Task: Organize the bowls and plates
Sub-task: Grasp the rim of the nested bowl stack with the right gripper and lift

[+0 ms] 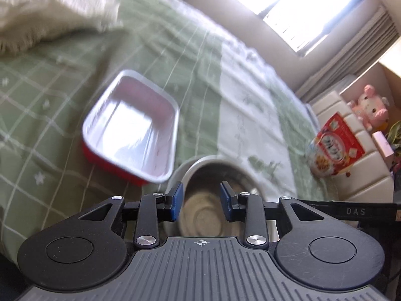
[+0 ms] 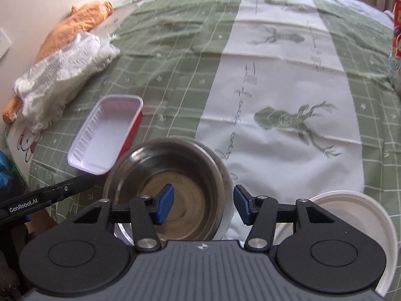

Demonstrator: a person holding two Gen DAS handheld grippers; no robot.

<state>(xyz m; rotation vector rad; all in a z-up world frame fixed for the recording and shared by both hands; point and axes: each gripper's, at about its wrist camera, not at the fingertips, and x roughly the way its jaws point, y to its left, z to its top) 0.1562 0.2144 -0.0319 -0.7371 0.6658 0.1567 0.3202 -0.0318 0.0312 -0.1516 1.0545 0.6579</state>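
Right wrist view suggests the sorting has barely begun: the right gripper [image 2: 203,204] gapes empty over the steel bowl [image 2: 168,188], white plate [image 2: 356,225] to its right, red tray [image 2: 105,135] ahead-left (unstacked), while the left gripper [image 1: 201,204] hangs open above the same bowl.

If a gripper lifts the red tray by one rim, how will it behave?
The tray looks thin, ribbed plastic, so it is probably very light and may flex at the rim. Its glossy white inside suggests a slippery grip. Empty on soft cloth, it would likely slide if nudged.
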